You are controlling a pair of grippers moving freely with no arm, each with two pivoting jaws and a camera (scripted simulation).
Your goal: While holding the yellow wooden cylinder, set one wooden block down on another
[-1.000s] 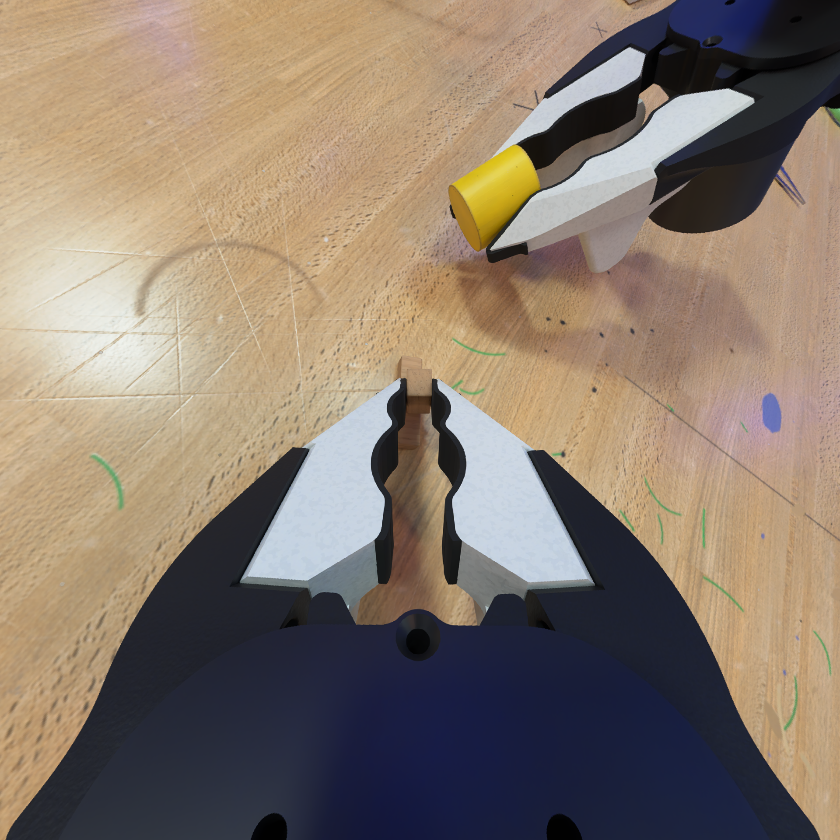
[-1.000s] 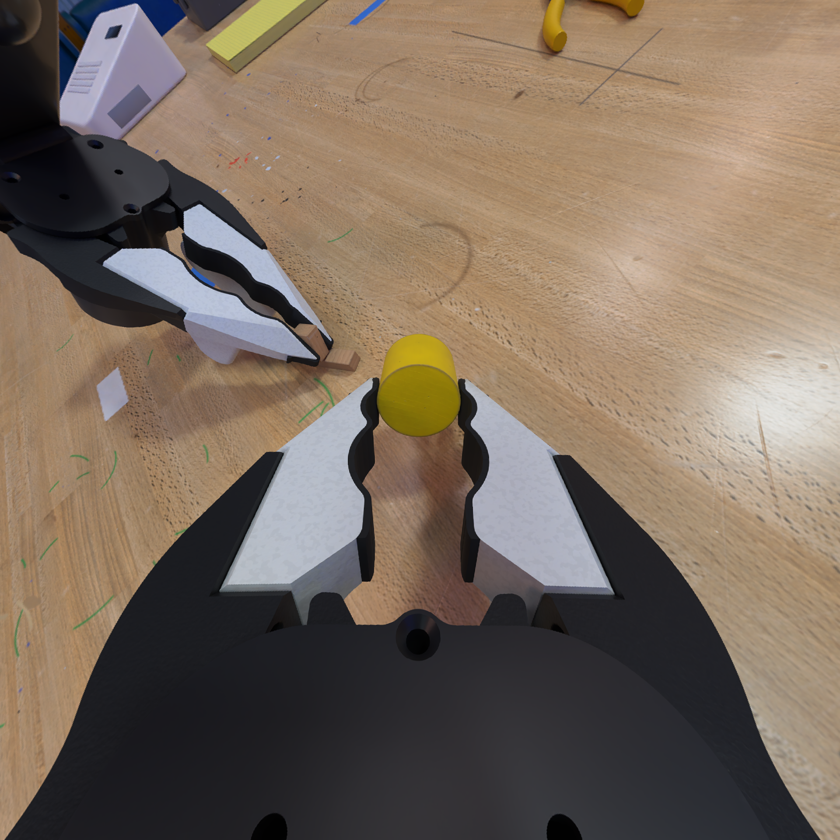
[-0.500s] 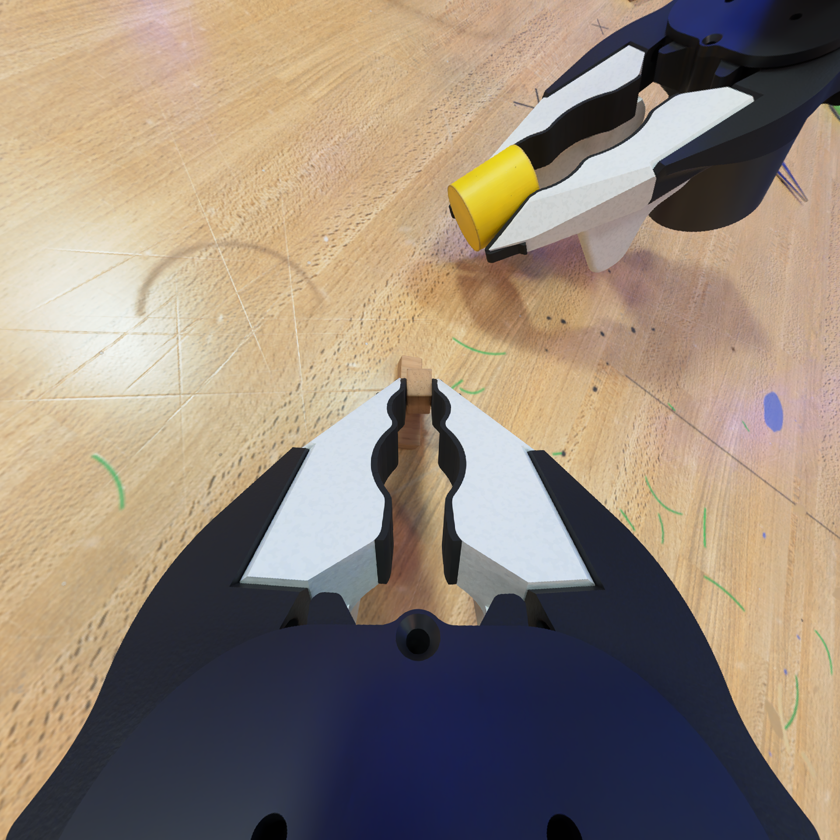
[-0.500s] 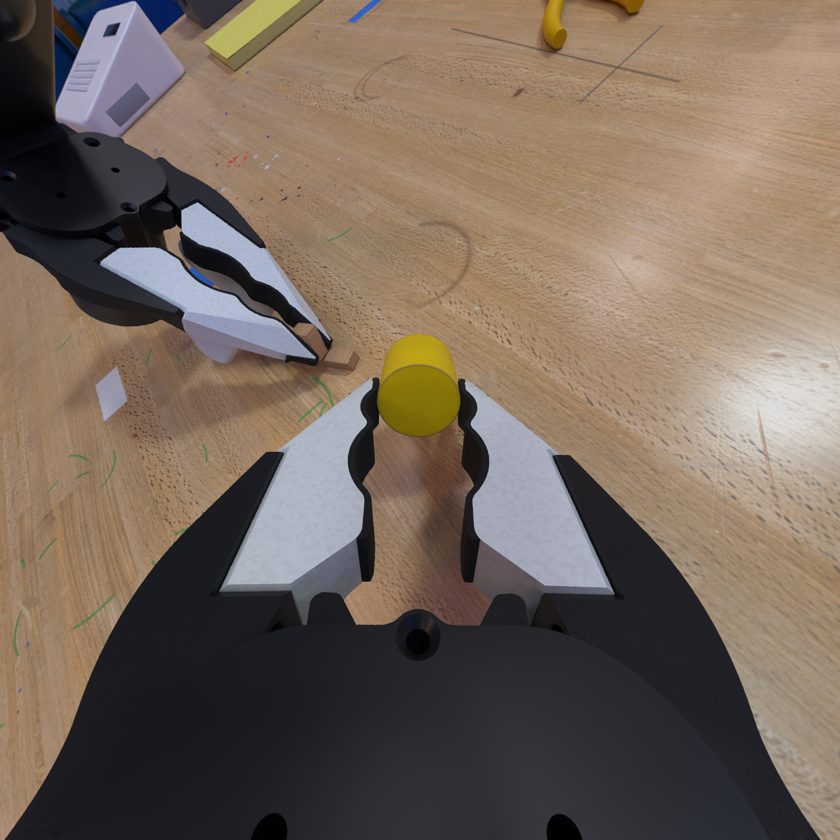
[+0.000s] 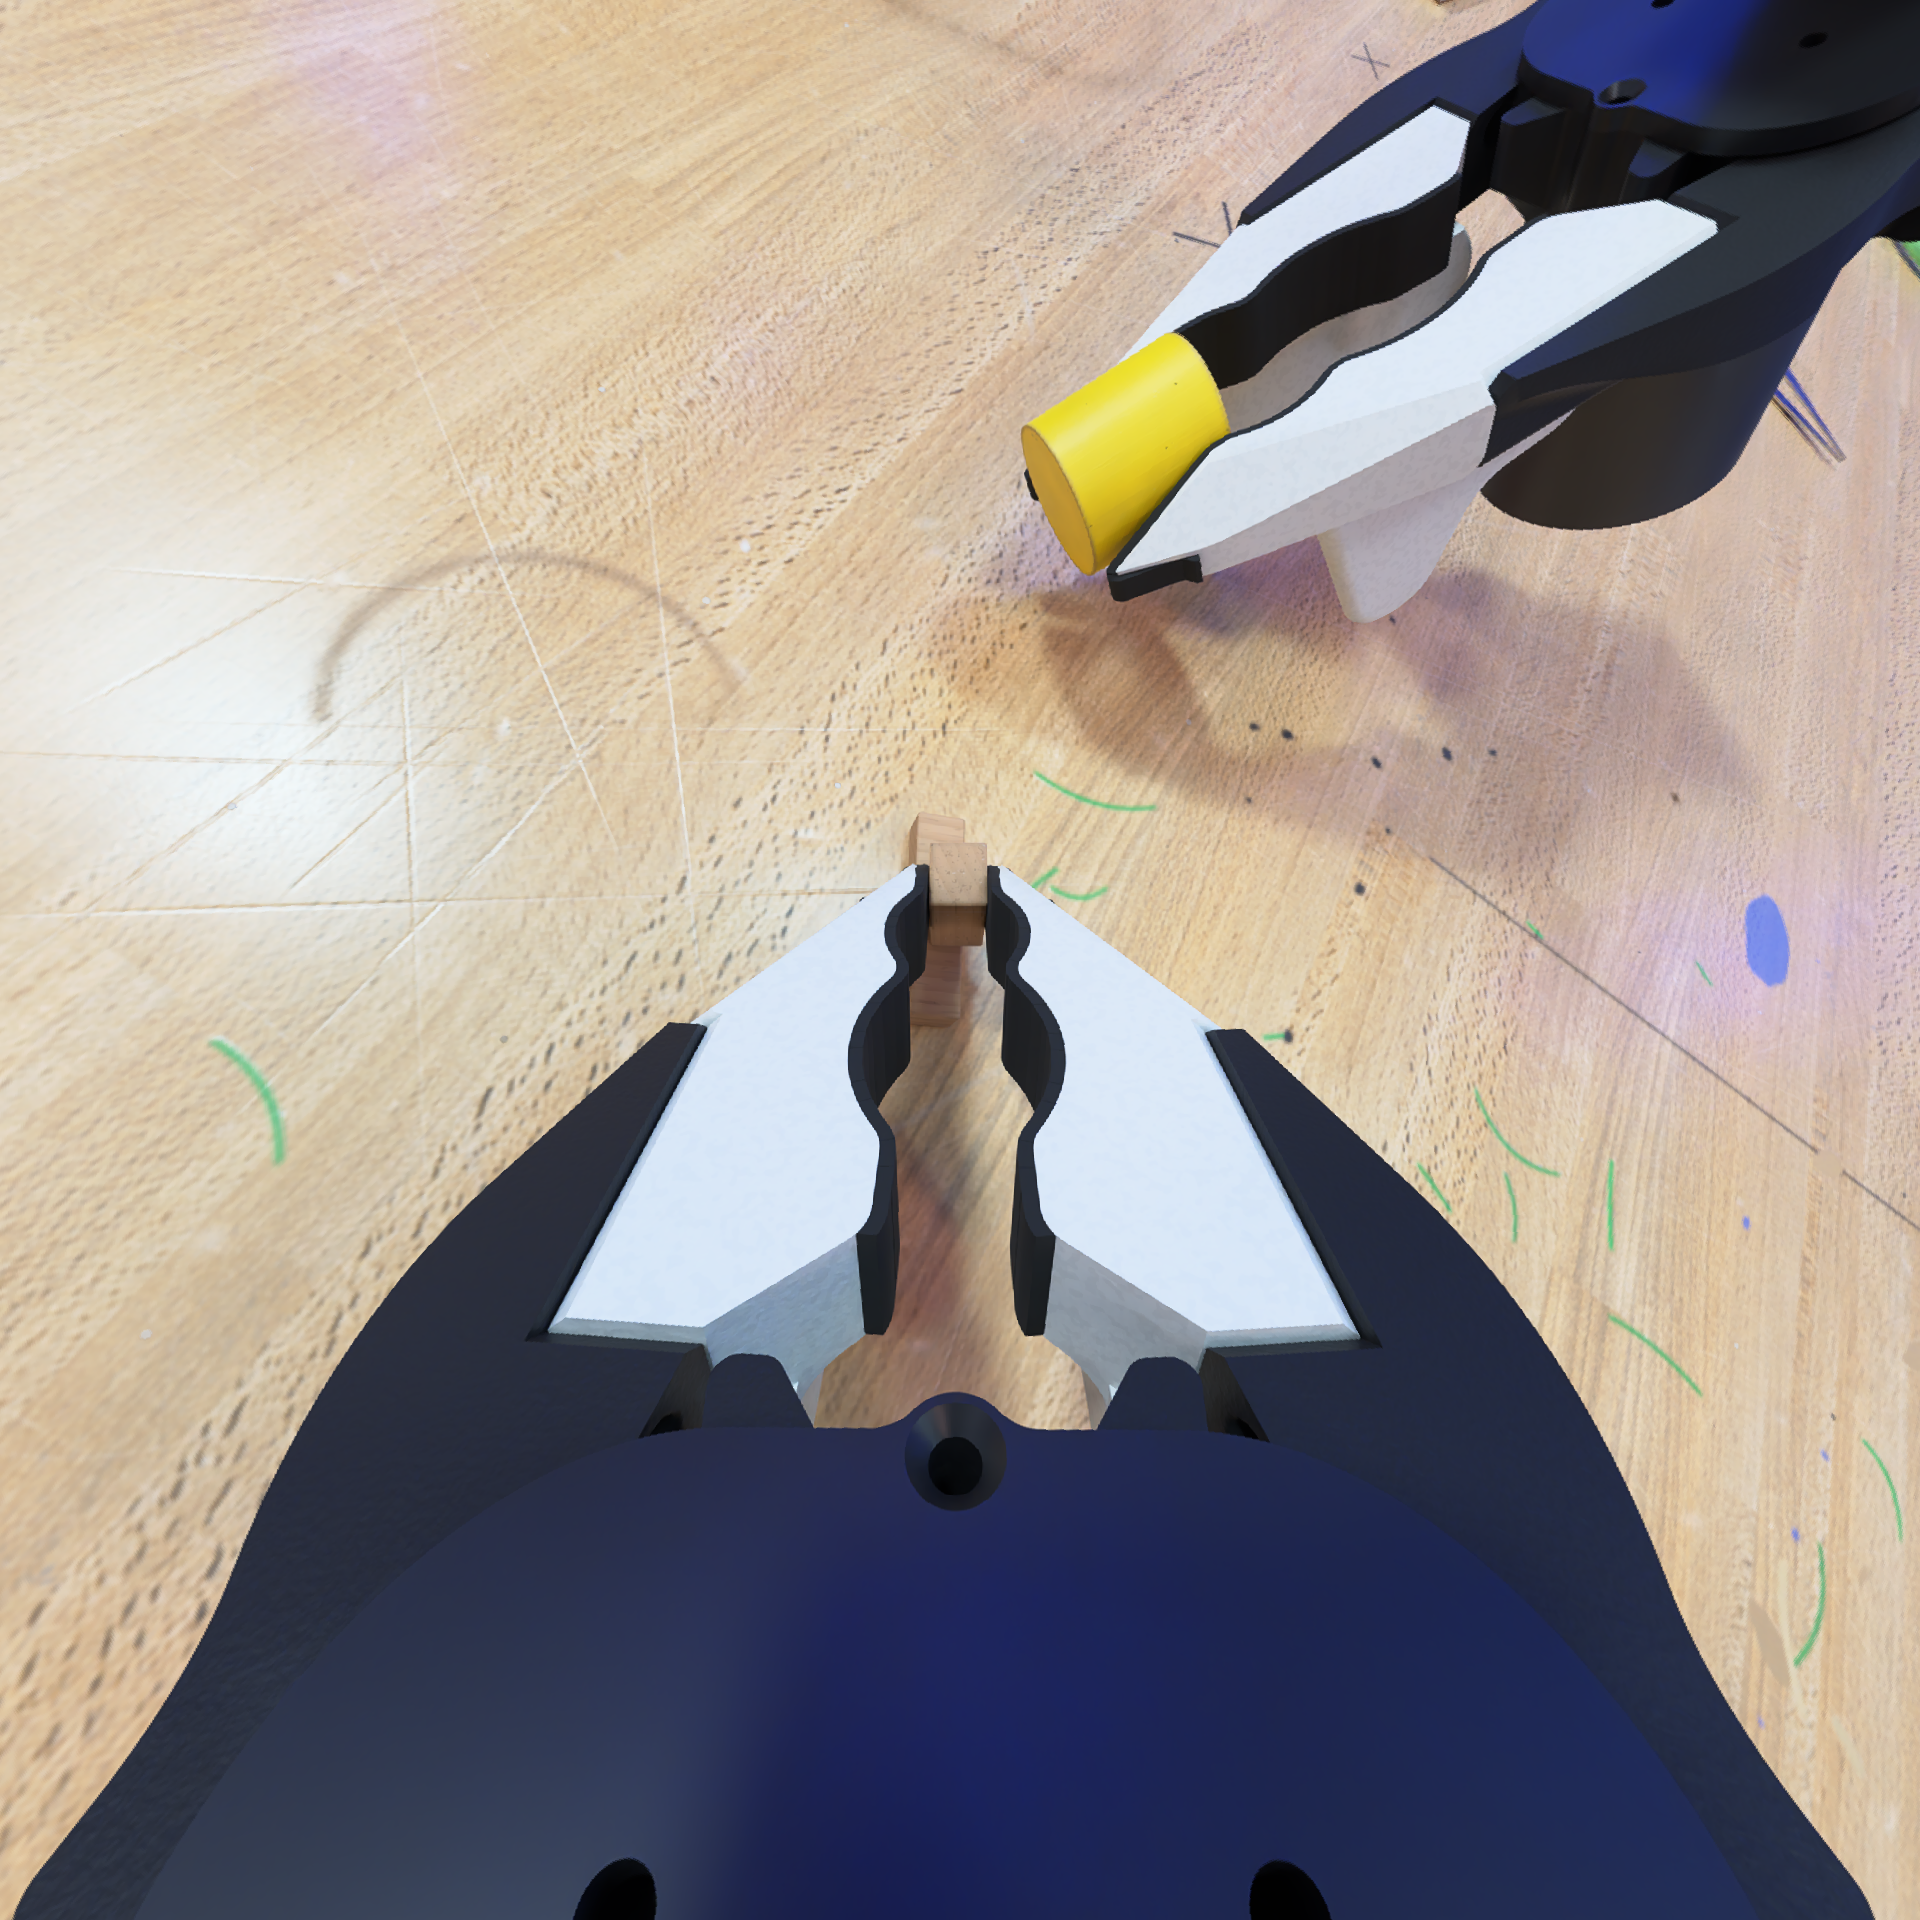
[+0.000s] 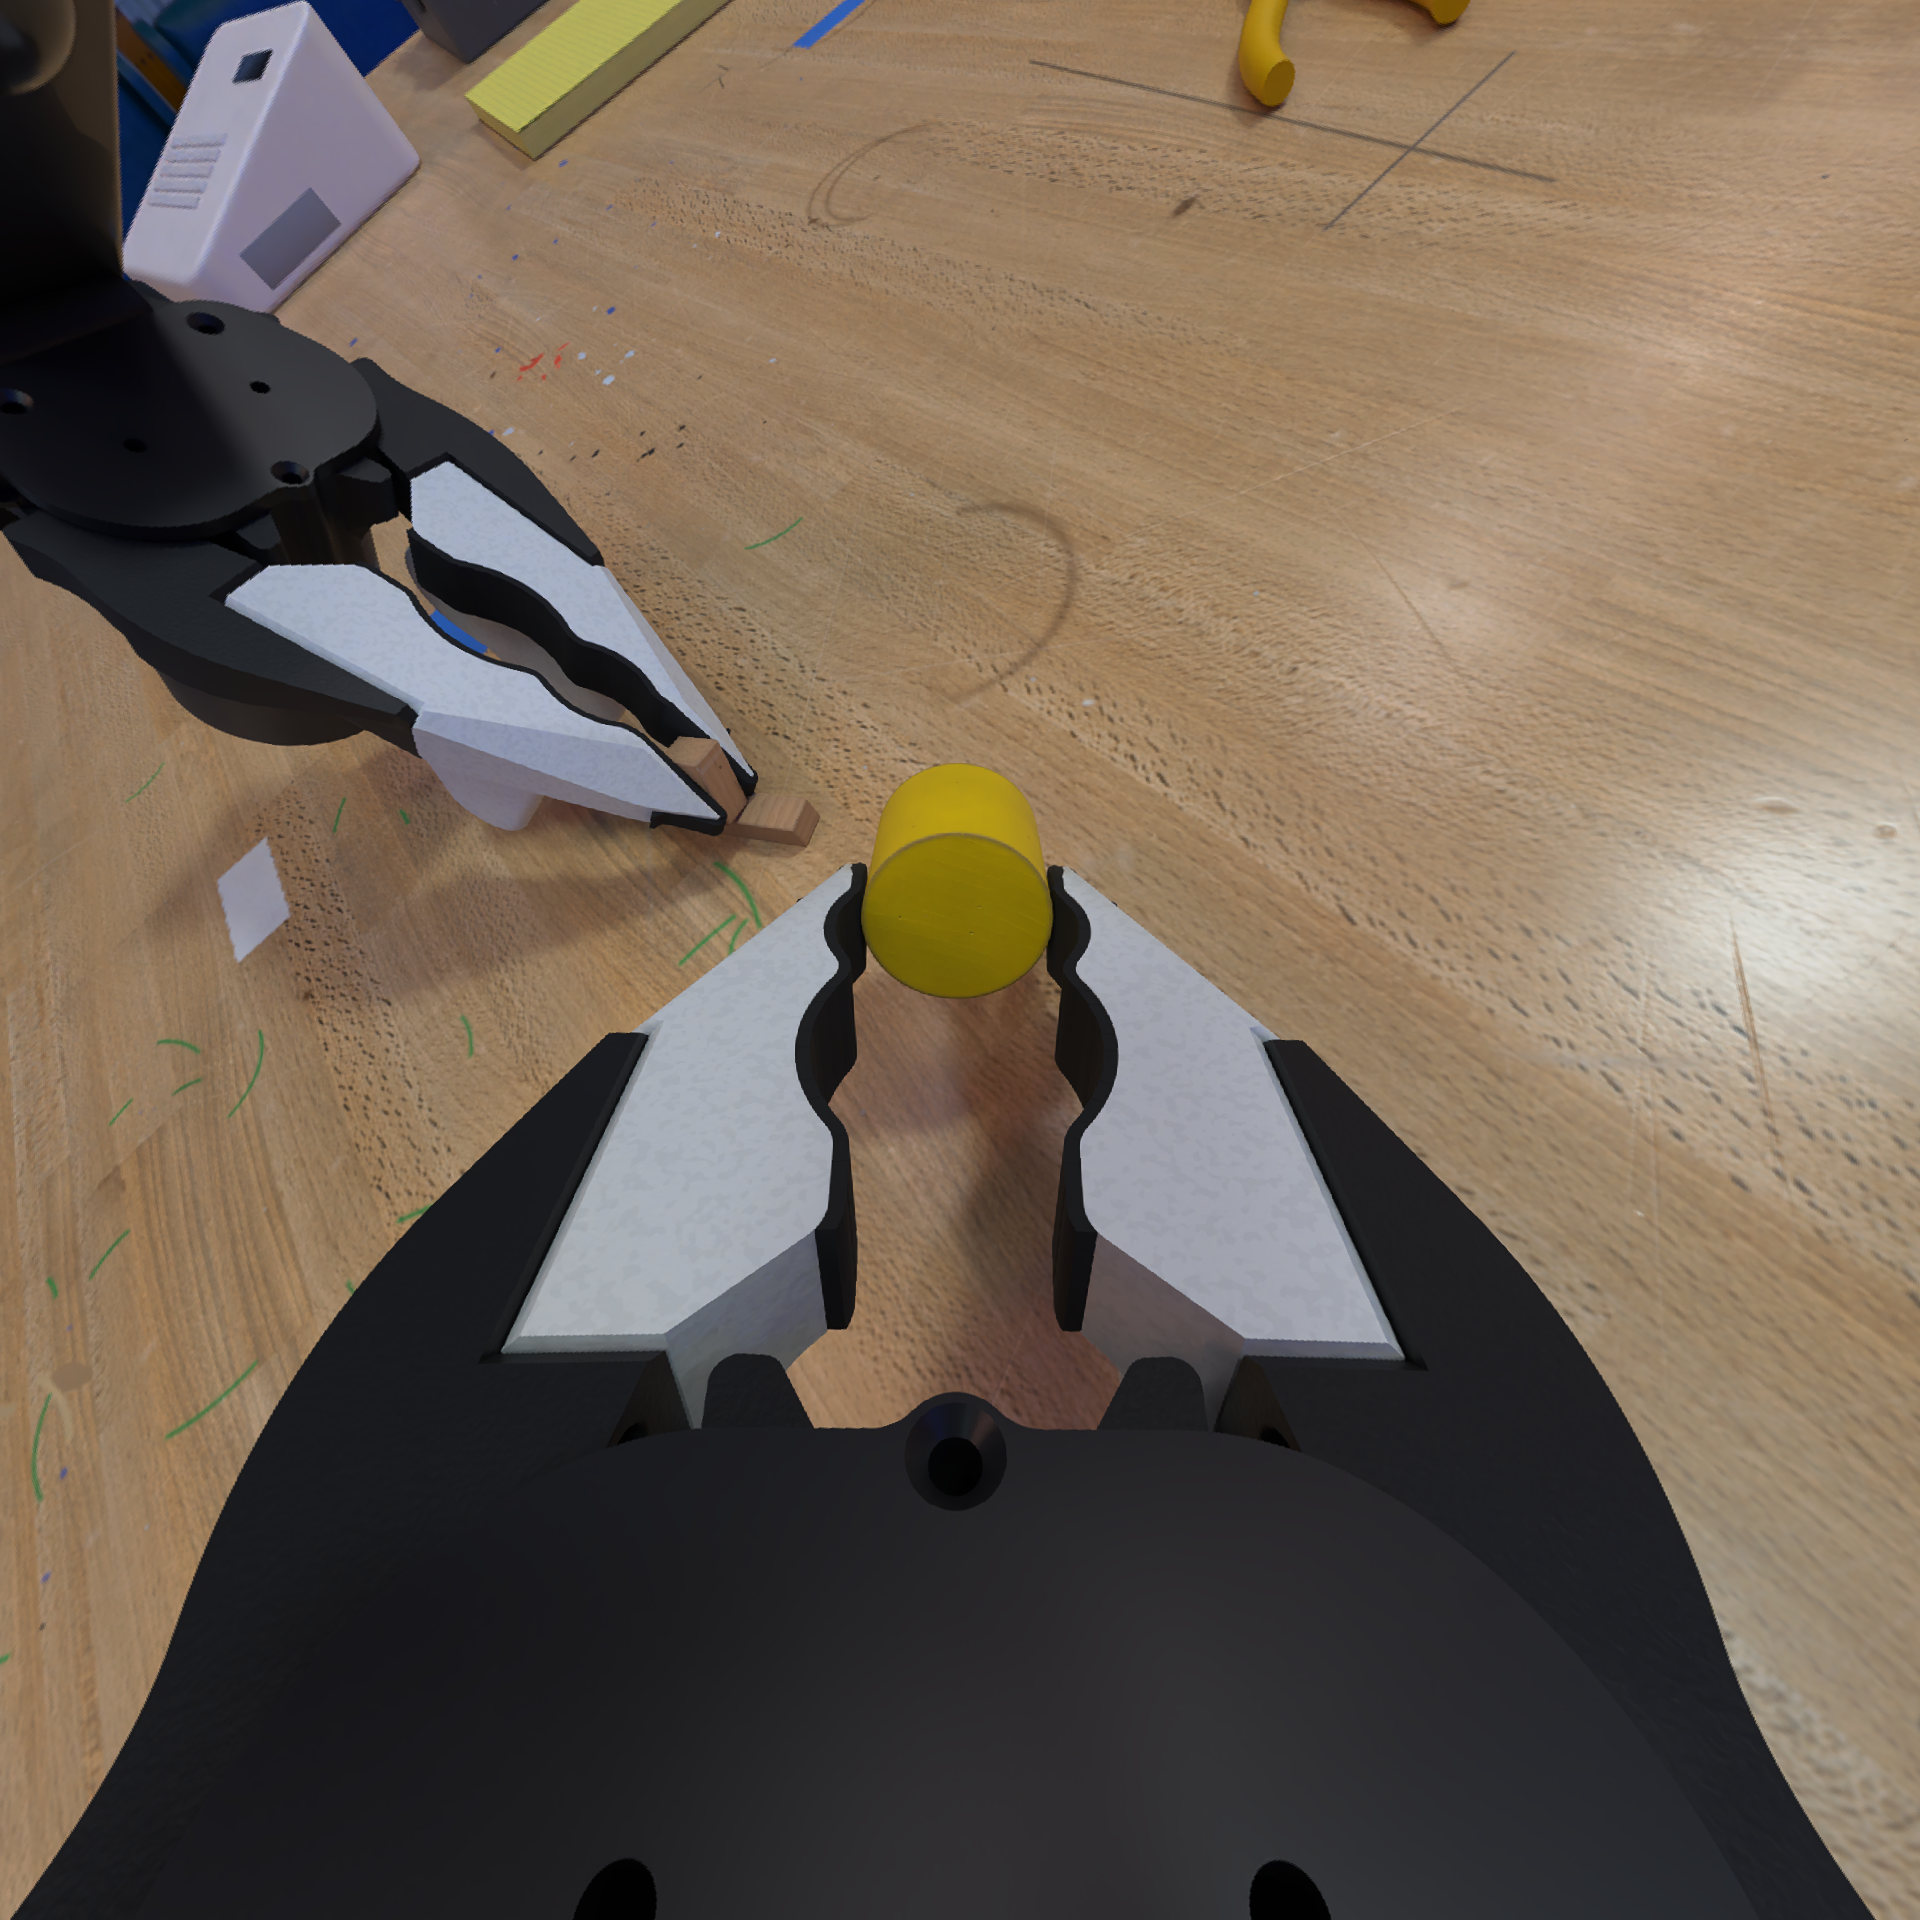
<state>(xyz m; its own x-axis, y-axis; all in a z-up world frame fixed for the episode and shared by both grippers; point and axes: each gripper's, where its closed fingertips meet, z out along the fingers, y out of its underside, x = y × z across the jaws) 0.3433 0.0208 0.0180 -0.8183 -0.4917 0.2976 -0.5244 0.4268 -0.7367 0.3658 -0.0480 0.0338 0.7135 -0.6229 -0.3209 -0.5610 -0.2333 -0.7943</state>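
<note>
My left gripper [image 5: 956, 891] is shut on a small light wooden block [image 5: 957, 875], held low at the table. A second flat wooden block [image 6: 781, 821] lies on the wooden table [image 6: 1351, 623] under and just beyond the held one. The two look to be in contact. In the right wrist view the left gripper [image 6: 732, 802] shows at the left with the held block [image 6: 715, 771]. My right gripper [image 6: 956, 888] is shut on the yellow wooden cylinder [image 6: 956, 904], held level above the table. It shows in the left wrist view [image 5: 1075, 530] with the cylinder [image 5: 1127, 442], right of the blocks.
A white wedge-shaped box [image 6: 260, 177], a yellow slab [image 6: 592, 62] and a dark post [image 6: 52, 156] stand at the far left. A yellow curved piece [image 6: 1268, 57] lies at the back. A small white square [image 6: 252, 899] lies flat near the left gripper.
</note>
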